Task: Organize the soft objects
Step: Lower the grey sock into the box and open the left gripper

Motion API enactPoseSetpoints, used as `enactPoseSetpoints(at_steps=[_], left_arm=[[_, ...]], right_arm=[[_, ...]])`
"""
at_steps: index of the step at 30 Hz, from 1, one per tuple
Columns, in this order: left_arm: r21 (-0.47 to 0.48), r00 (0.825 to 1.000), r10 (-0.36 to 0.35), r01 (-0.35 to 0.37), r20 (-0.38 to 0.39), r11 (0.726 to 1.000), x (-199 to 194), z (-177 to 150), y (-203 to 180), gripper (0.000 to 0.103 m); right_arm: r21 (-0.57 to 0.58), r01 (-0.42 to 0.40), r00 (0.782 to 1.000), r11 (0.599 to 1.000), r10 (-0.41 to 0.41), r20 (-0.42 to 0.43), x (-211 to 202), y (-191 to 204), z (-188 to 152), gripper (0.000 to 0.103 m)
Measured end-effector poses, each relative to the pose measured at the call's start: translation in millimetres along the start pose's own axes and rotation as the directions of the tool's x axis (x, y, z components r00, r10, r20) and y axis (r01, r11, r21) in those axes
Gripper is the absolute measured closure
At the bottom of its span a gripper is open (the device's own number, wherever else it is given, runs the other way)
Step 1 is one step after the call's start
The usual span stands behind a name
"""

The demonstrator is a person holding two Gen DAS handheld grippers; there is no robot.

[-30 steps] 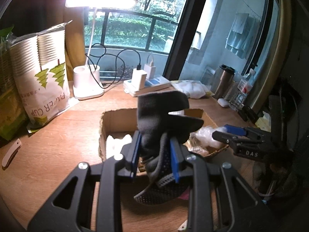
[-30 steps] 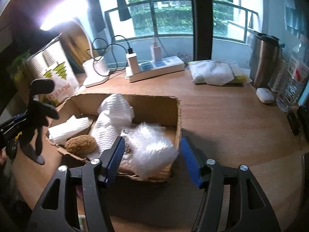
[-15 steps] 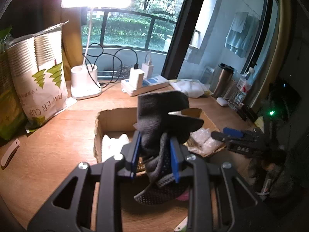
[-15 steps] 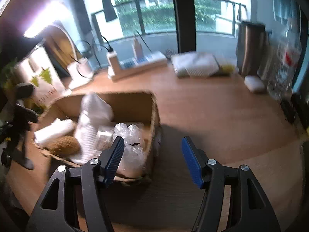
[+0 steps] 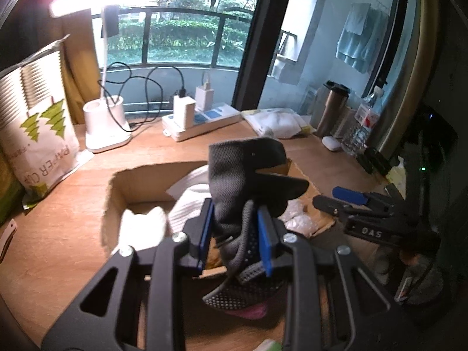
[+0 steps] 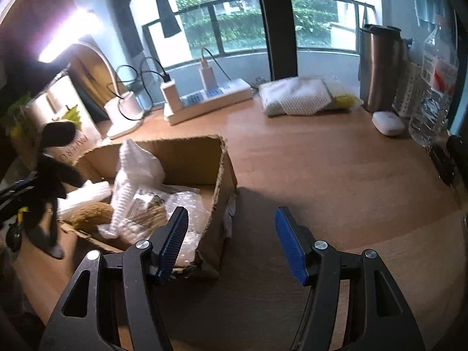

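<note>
The left gripper (image 5: pixel 235 231) has its jaws clamped on a dark mesh cloth (image 5: pixel 242 178), which sticks up above them over the near edge of the box (image 5: pixel 117 187). The right gripper (image 6: pixel 231 242) has its jaws wide apart and empty, the box's near corner by its left jaw, bare table (image 6: pixel 321 175) beyond.

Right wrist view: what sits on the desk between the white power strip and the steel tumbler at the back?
In the right wrist view, a folded white cloth in a clear bag lies between the power strip and the steel tumbler.
</note>
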State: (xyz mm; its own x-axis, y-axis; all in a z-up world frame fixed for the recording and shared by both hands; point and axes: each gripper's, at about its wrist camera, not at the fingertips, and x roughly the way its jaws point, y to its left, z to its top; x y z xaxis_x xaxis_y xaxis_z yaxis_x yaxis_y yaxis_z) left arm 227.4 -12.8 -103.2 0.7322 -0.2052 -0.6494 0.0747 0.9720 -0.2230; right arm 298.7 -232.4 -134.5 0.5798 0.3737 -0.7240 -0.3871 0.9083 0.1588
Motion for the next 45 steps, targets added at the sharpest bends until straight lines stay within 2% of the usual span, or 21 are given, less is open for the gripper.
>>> enactPoseSetpoints(at_steps=[7,16,20,21,22,24,31,45], left_arm=[[0.024,1.0,-0.009,0.009,-0.028,1.0,23,8,-22,0.073],[0.024,0.997,-0.015,0.017,-0.074,1.0,63,17,-42,0.072],[0.029,0.993,0.005,-0.001,-0.117,1.0,82,18,-49,0.064],[0.029,0.992,0.005,-0.001,-0.126,1.0,84,18,-49,0.054],[0.024,0.992,-0.001,0.004,-0.127,1.0,85,17,-50,0.043],[0.014,0.993,-0.013,0.014,-0.121,1.0,83,17,-49,0.039],[0.009,0.996,-0.005,0.006,-0.089,1.0,65,17,-43,0.036],[-0.008,1.0,-0.008,0.008,-0.021,1.0,12,-4,-21,0.036]], right_arm=[[-0.012,-0.04,0.999,0.999,0.041,0.028,-9,-8,2,0.038],[0.014,-0.049,0.998,0.999,0.049,0.037,-12,-31,1,0.038],[0.017,-0.045,0.998,0.999,0.044,0.037,-13,-37,1,0.038],[0.019,-0.042,0.998,0.999,0.042,0.038,-14,-38,1,0.038],[0.02,-0.041,0.998,0.999,0.04,0.041,-14,-38,1,0.038],[0.023,-0.039,0.998,0.999,0.038,0.045,-16,-39,1,0.038],[0.02,-0.032,0.998,0.999,0.031,0.048,-19,-33,-1,0.038],[-0.048,-0.047,0.995,0.998,0.051,0.08,-46,14,-10,0.038]])
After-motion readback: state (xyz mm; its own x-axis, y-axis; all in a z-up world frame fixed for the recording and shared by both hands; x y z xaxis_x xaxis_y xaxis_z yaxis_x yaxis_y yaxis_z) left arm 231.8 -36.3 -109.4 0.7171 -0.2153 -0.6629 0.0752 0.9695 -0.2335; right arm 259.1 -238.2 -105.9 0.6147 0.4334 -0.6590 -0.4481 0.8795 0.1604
